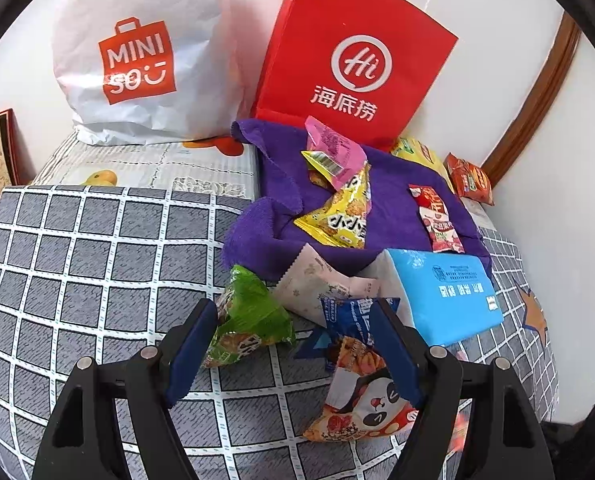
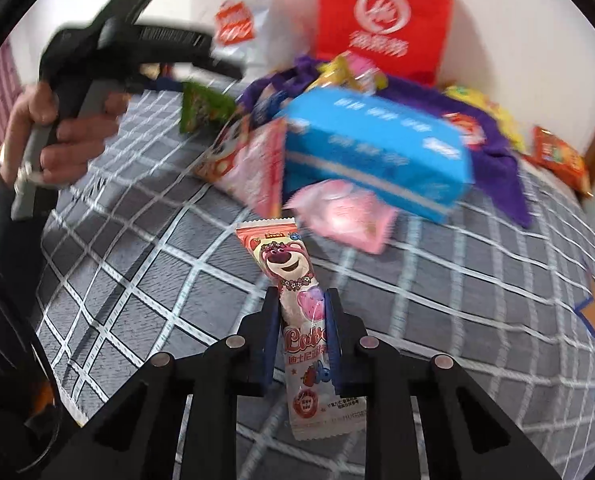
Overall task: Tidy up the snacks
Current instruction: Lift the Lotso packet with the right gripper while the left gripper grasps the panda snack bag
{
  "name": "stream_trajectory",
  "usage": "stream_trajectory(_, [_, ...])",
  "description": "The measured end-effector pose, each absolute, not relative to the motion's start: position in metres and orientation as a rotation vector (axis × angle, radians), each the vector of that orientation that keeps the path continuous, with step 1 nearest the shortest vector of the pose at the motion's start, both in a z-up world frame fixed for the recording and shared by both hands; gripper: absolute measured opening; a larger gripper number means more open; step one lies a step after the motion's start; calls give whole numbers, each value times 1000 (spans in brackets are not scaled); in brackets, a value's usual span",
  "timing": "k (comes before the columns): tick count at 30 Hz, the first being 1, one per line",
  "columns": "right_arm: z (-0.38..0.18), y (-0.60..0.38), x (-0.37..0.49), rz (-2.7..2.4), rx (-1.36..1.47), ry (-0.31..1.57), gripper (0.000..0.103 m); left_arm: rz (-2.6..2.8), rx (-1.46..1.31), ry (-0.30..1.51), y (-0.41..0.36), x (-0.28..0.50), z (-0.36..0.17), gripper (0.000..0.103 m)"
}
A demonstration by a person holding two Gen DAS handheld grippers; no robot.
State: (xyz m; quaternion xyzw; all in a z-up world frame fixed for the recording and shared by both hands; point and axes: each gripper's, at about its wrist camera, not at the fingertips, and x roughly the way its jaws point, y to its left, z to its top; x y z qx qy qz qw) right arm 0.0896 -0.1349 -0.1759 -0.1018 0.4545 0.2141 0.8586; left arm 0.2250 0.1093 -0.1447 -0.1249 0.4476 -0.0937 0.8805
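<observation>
My right gripper [image 2: 302, 296] is shut on a long pink Lotso bear candy packet [image 2: 281, 260], which sticks out forward over the grey checked bedspread [image 2: 437, 300]. My left gripper [image 1: 293, 312] stands open low over the bedspread. A green snack packet [image 1: 249, 320] lies by its left finger, and a panda-print packet [image 1: 361, 396] lies by its right finger, with bare cloth between them. In the right wrist view a hand [image 2: 57, 132] holds the left gripper's handle. More snacks lie on a purple towel [image 1: 393, 208]: a yellow packet [image 1: 345, 212], a pink packet [image 1: 333, 148] and a red stick packet [image 1: 437, 220].
A blue tissue pack [image 1: 445, 292] lies just beyond the left gripper, beside a beige packet [image 1: 317, 284]. A white Miniso bag [image 1: 137, 52] and a red paper bag [image 1: 353, 52] lean on the wall behind. An orange packet [image 1: 469, 178] sits far right. A pink pouch [image 2: 345, 216] lies ahead of the right gripper.
</observation>
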Motion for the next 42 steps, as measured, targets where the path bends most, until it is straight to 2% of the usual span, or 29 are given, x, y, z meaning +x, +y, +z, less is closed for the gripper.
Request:
stream_trajectory(3, [-163, -168, 91, 356, -119, 900, 21, -218, -255, 942, 103, 224, -145, 77])
stream_trajectory(5, [-161, -186, 97, 270, -88, 876, 21, -245, -264, 947, 100, 222, -145, 81])
stream_trajectory(11, [-192, -226, 135, 48, -42, 920, 22, -304, -219, 948, 80, 208, -148, 91])
stream_trajectory(16, [-207, -235, 155, 17, 48, 943, 23, -375, -202, 978, 63, 199, -156, 94])
stream_trajectory(26, [-212, -232, 166, 6, 63, 957, 28, -332, -148, 1090, 45, 193, -176, 94])
stream_trajectory(36, [-213, -230, 167, 10, 64, 957, 30, -275, -103, 1054, 37, 185, -185, 94])
stream_trajectory(37, [-213, -231, 167, 12, 67, 957, 30, -276, -107, 1051, 37, 185, -185, 92])
stream_trajectory(40, [-213, -231, 167, 12, 68, 956, 30, -300, -139, 1048, 40, 183, -184, 77])
stream_trajectory(42, [-213, -231, 167, 13, 69, 956, 30, -304, -159, 1047, 42, 182, -183, 73])
